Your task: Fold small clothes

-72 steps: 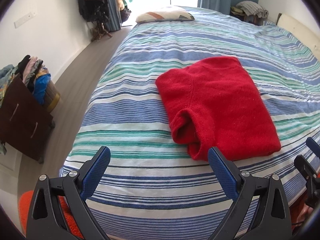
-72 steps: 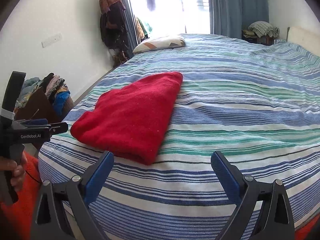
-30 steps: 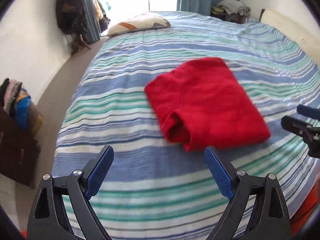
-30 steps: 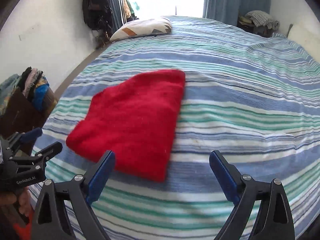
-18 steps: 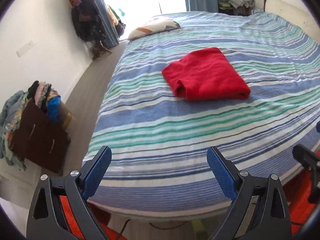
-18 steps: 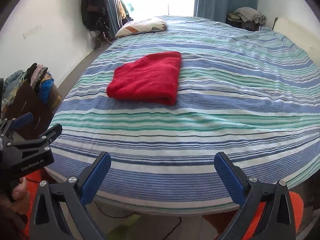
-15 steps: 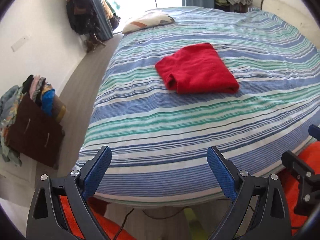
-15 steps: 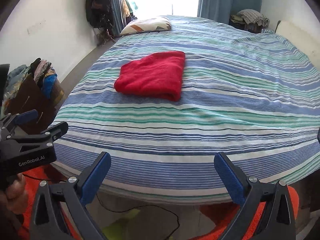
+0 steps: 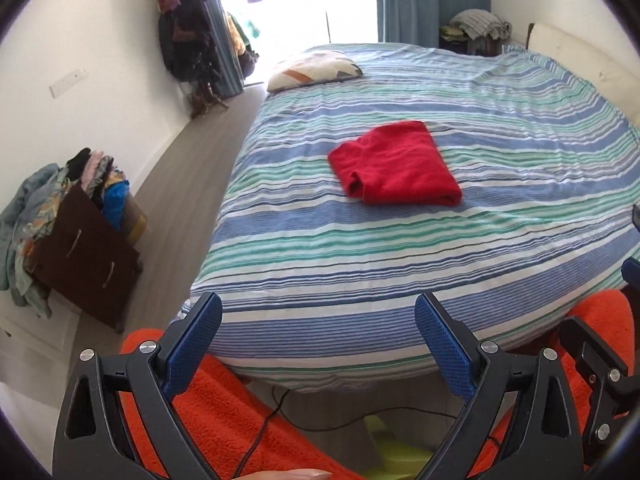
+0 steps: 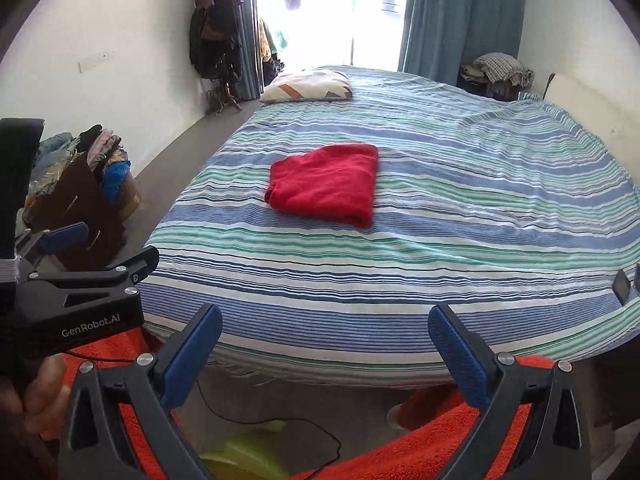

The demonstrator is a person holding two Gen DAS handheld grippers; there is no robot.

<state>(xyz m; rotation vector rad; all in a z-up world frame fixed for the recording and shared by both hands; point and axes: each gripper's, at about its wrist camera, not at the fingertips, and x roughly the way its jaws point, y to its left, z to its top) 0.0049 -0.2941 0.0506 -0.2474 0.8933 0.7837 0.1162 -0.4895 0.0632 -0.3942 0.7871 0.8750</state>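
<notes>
A folded red garment (image 9: 396, 168) lies flat on the striped bed (image 9: 360, 264); it also shows in the right wrist view (image 10: 326, 184). My left gripper (image 9: 318, 330) is open and empty, held off the near edge of the bed, well short of the garment. My right gripper (image 10: 325, 340) is open and empty too, also back past the bed's edge. The left gripper's body (image 10: 76, 296) shows at the left of the right wrist view.
A patterned pillow (image 9: 314, 69) lies at the bed's far corner. A dark box stuffed with clothes (image 9: 76, 232) stands on the floor to the left. Orange fabric (image 9: 224, 412) and a cable (image 10: 280, 420) lie below the grippers. Coats hang by the window (image 10: 216, 28).
Both grippers have pulled back and away from the bed. The red garment has stayed folded in place and now looks smaller and farther off. Both grippers stayed open.
</notes>
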